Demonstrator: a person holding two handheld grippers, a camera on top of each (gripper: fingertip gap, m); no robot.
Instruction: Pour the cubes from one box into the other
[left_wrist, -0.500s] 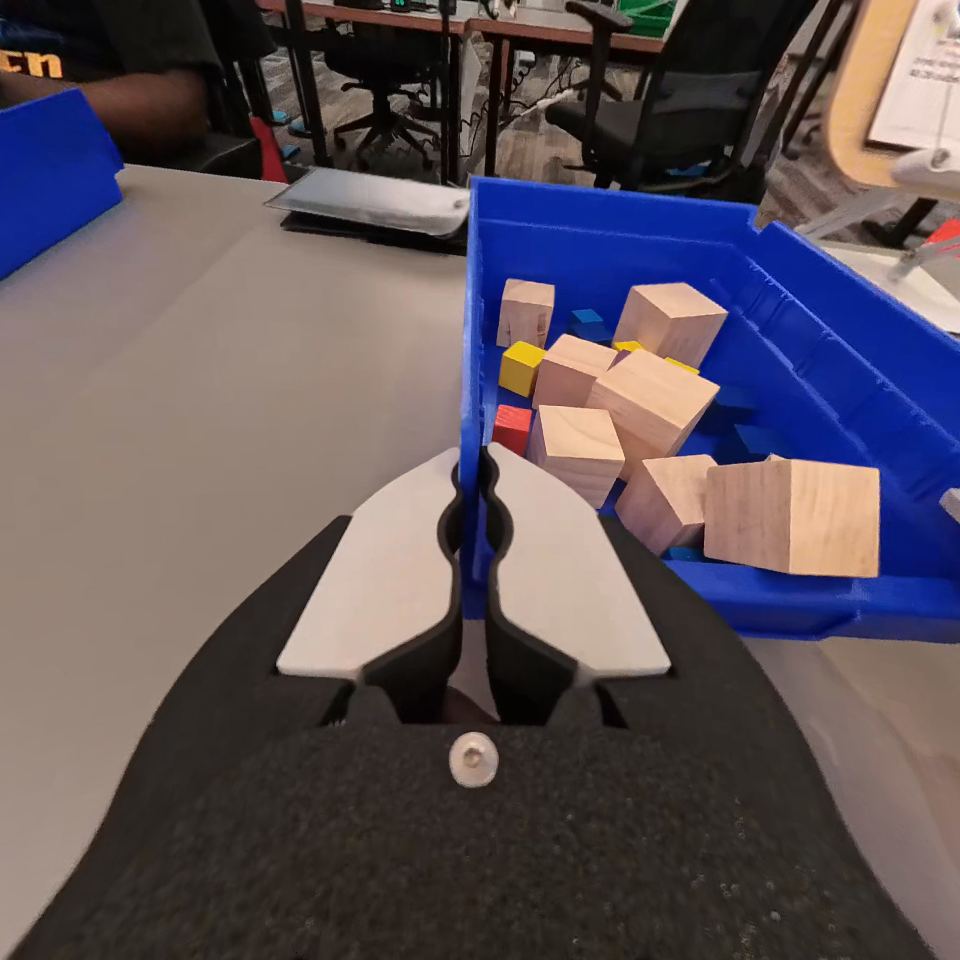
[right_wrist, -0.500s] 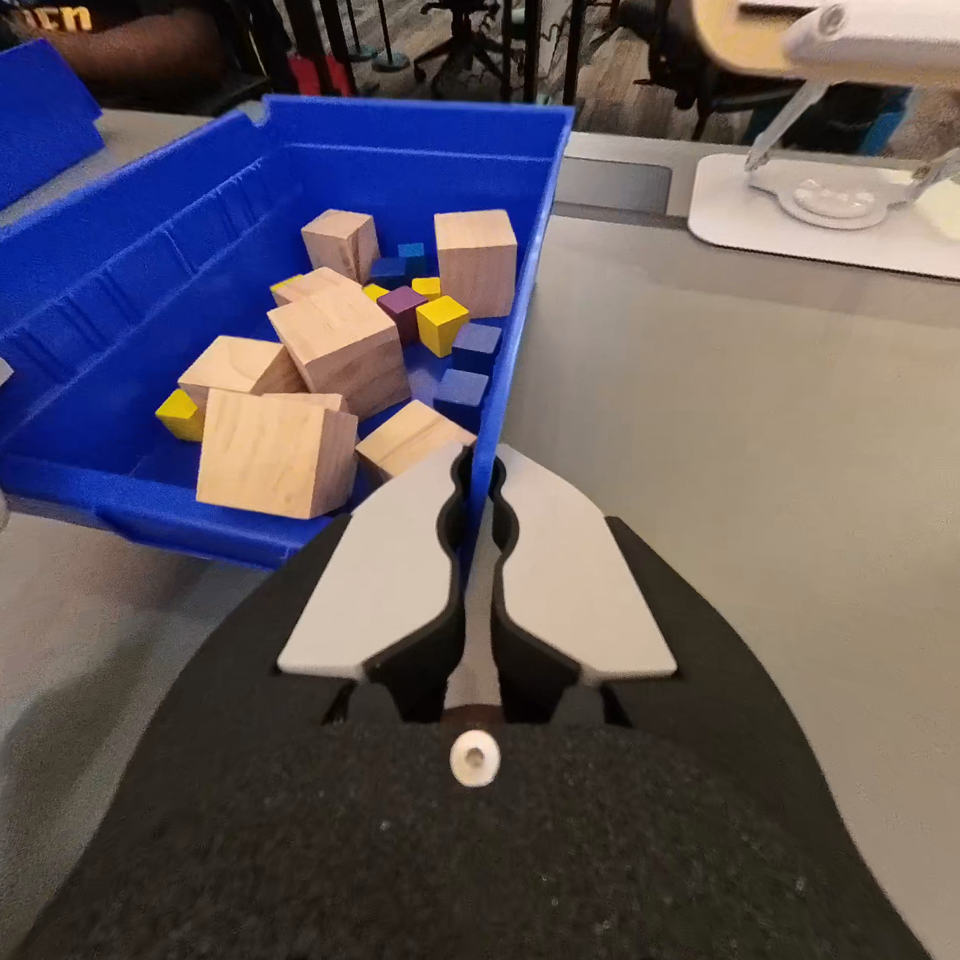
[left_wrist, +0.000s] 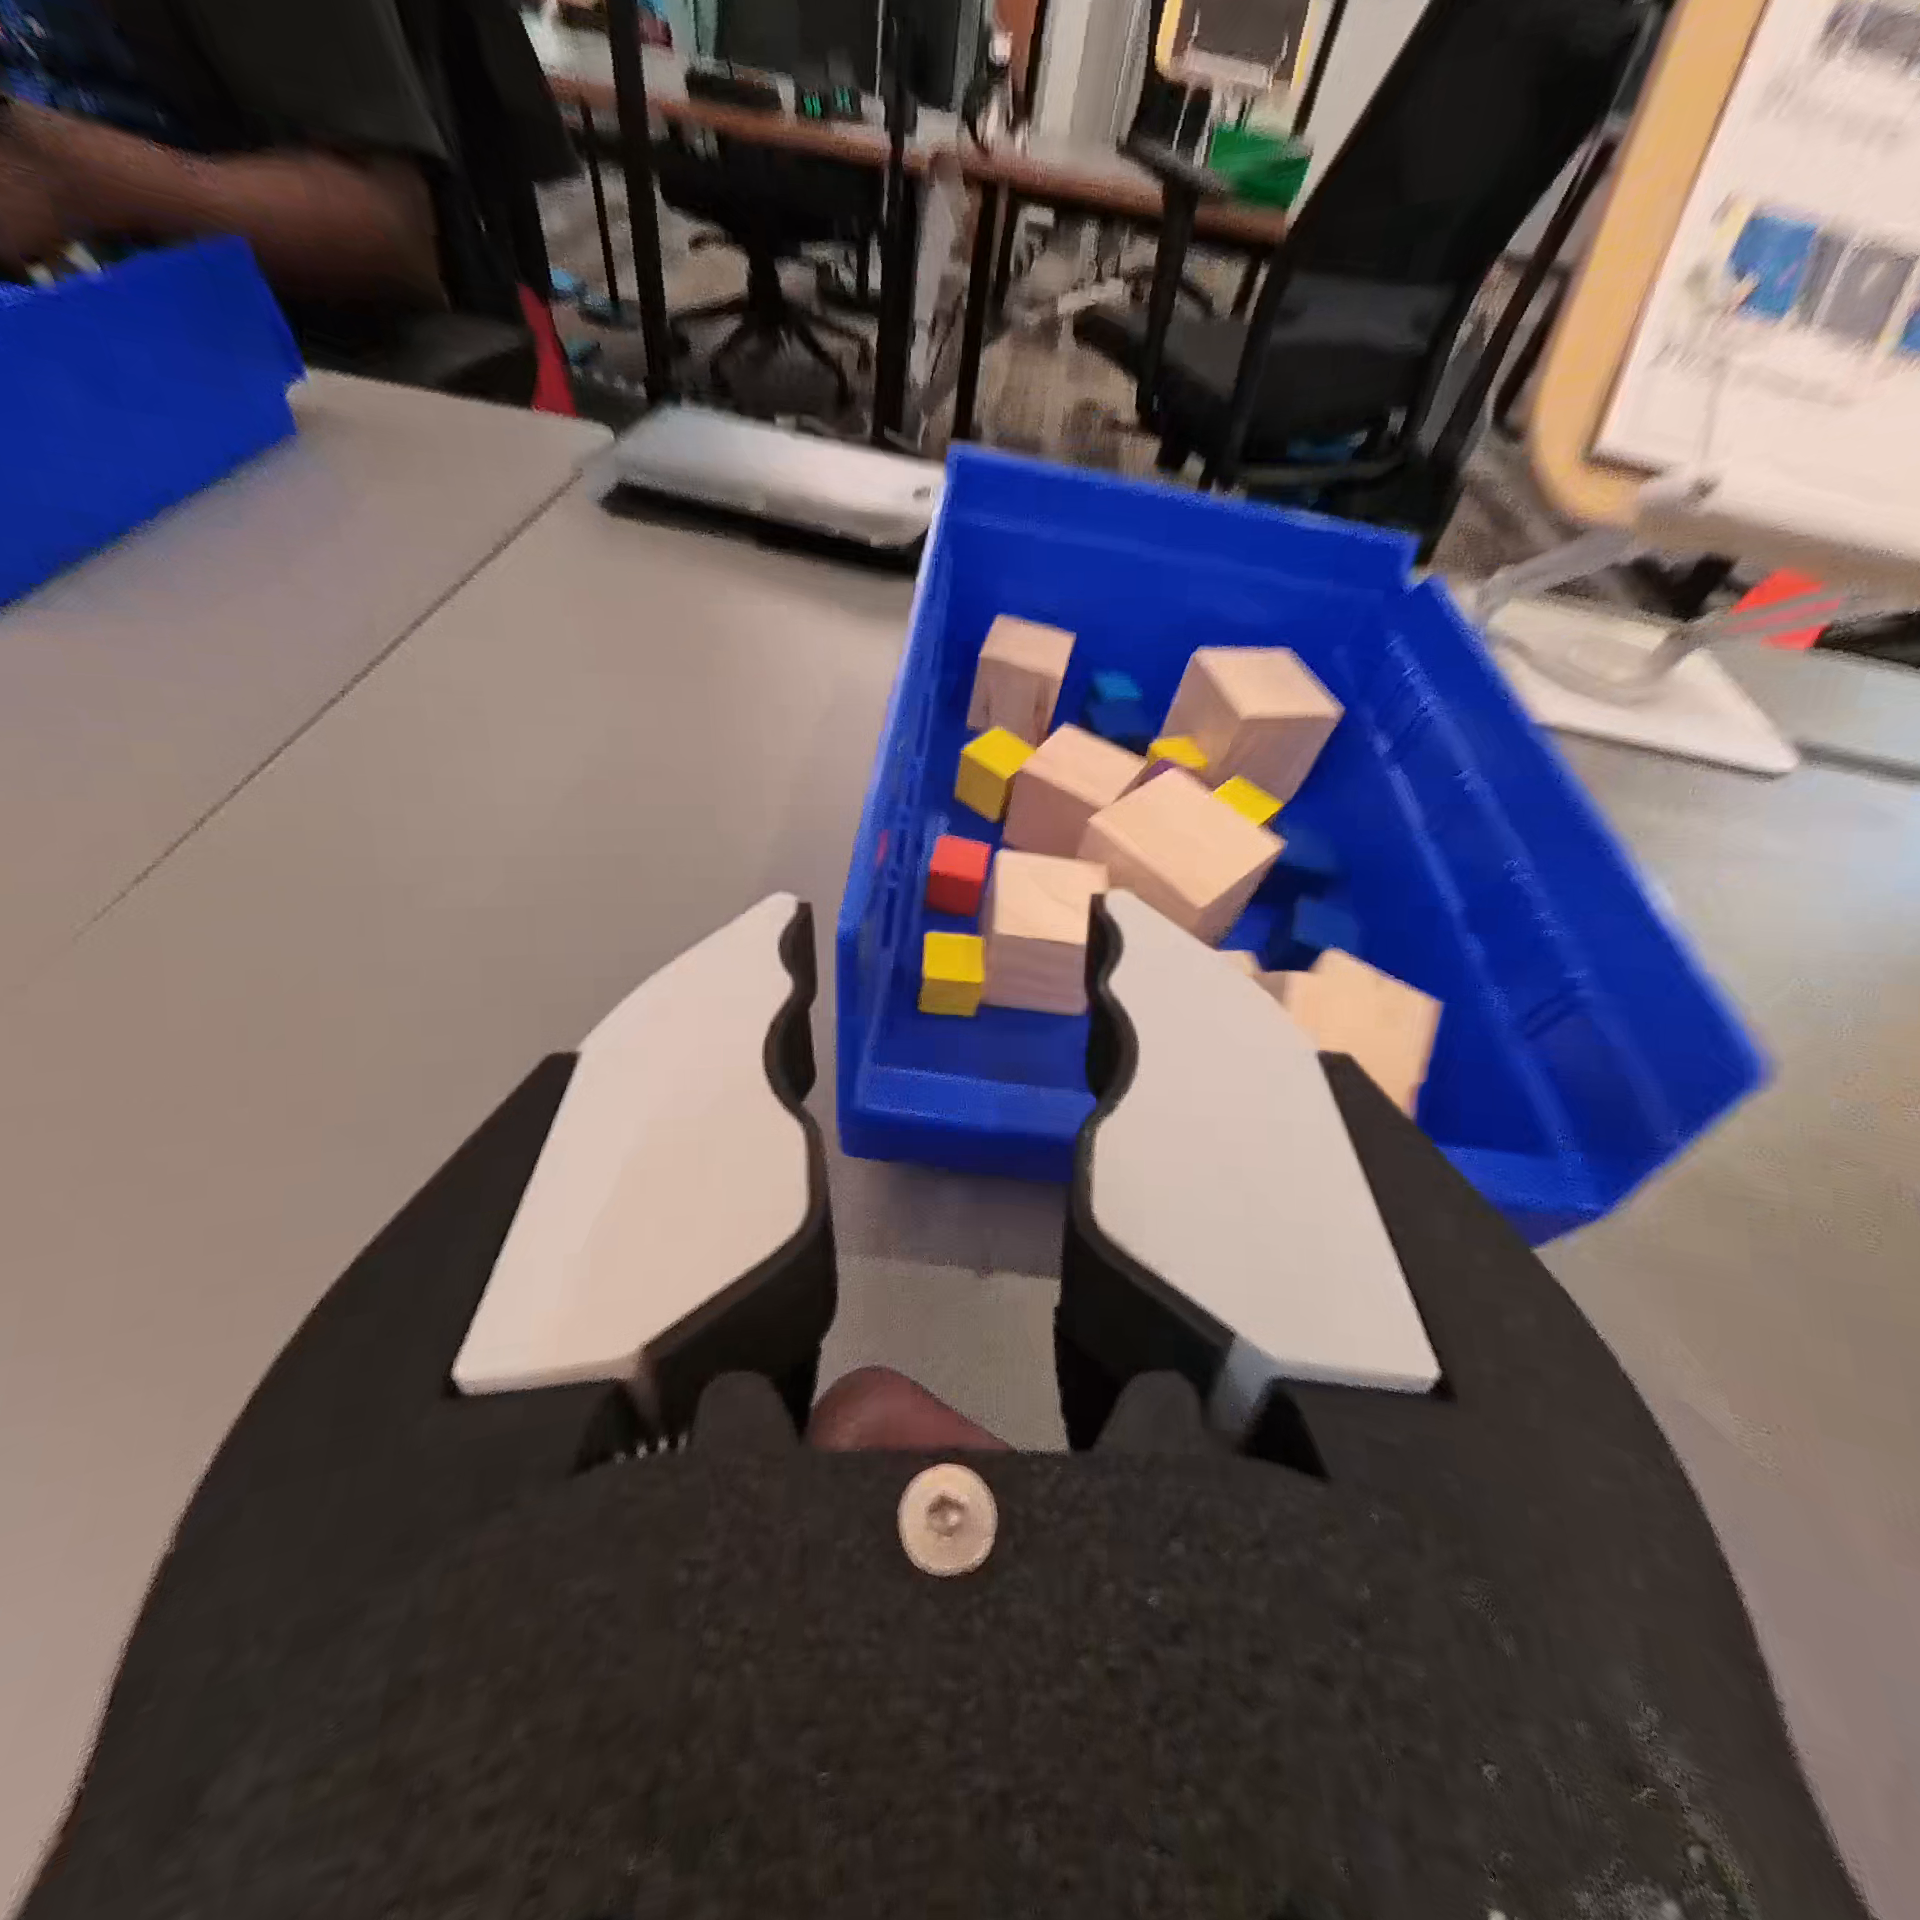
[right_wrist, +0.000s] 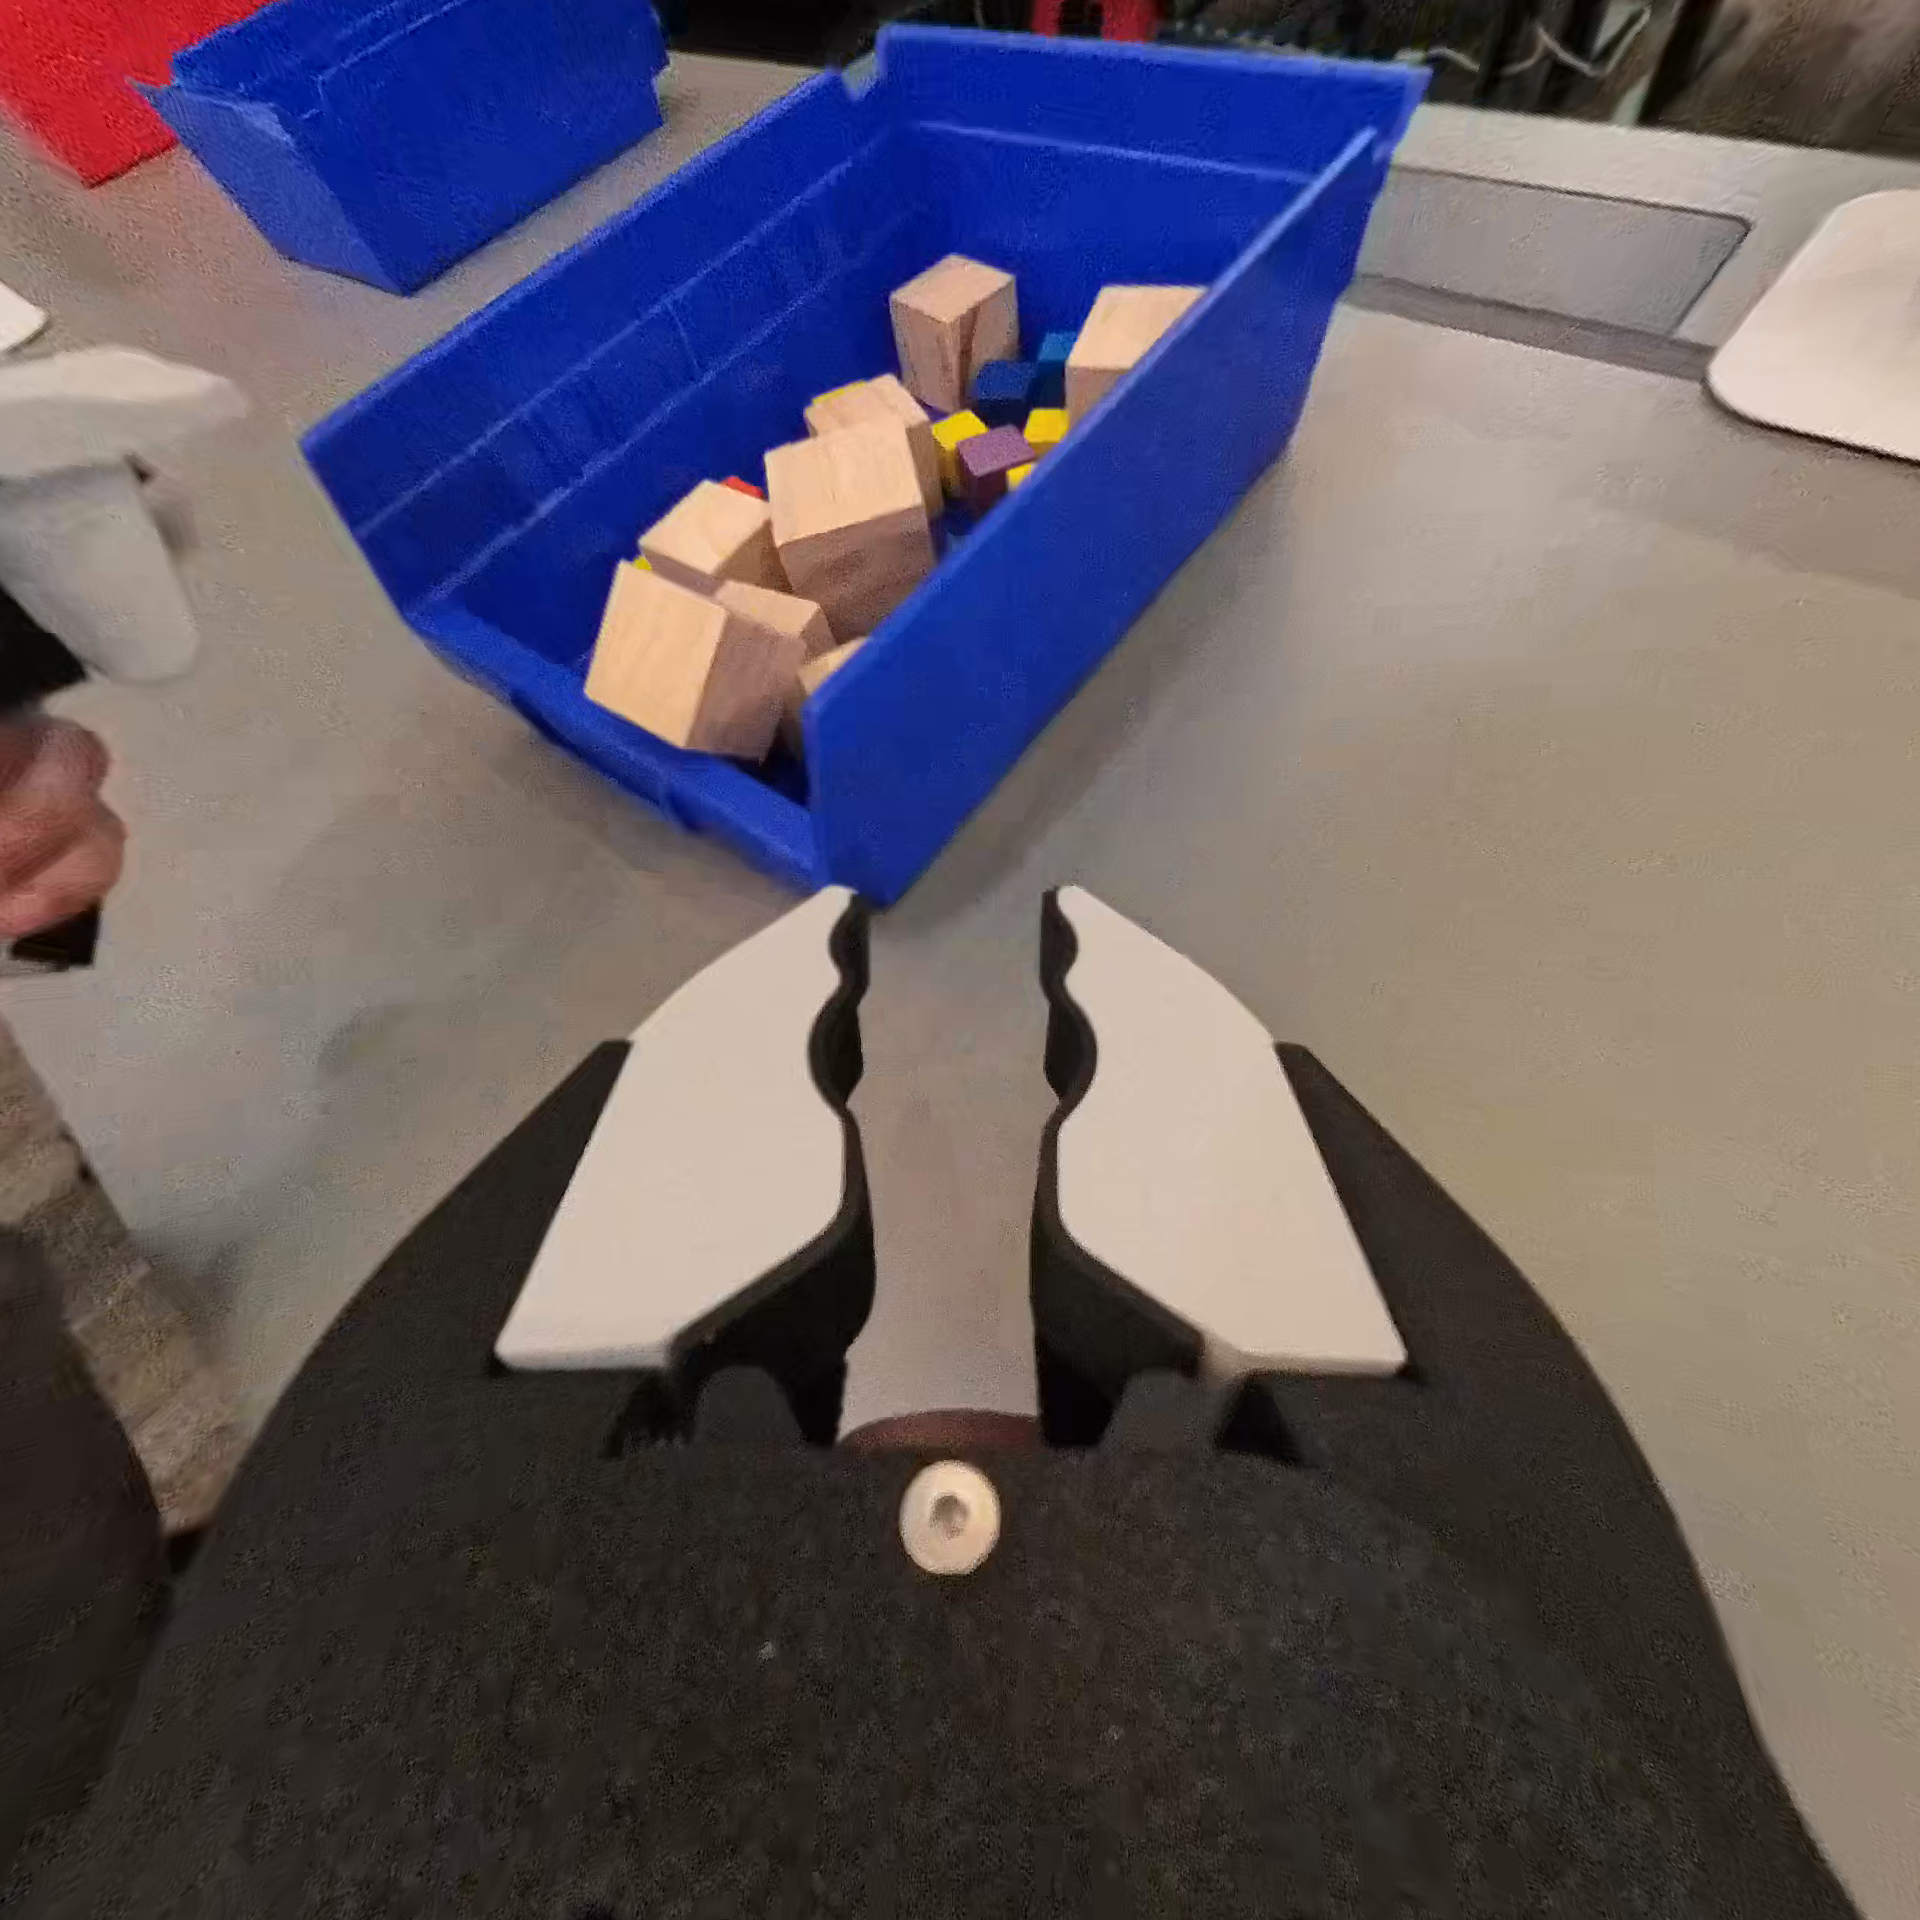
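A blue plastic box (left_wrist: 1507, 883) stands on the grey table and holds several large wooden cubes (left_wrist: 1184, 852) and small yellow, red, blue and purple cubes. My left gripper (left_wrist: 951, 914) is open and empty, just short of the box's near left corner. In the right wrist view the same box (right_wrist: 1091, 623) lies ahead with its wooden cubes (right_wrist: 852, 520). My right gripper (right_wrist: 948, 904) is open and empty, just behind the box's near right corner. A second blue box (left_wrist: 125, 416) stands at the far left; it also shows in the right wrist view (right_wrist: 416, 135).
A grey flat device (left_wrist: 769, 478) lies behind the box near the table's far edge. A white stand base (right_wrist: 1829, 332) sits at the right. Office chairs and desks stand beyond the table. A person's hand (right_wrist: 52, 831) and a white gripper part (right_wrist: 94, 499) show at the left.
Both grippers were shut on the box's side walls; now both are open and have drawn back and up from it. The box rests on the table.
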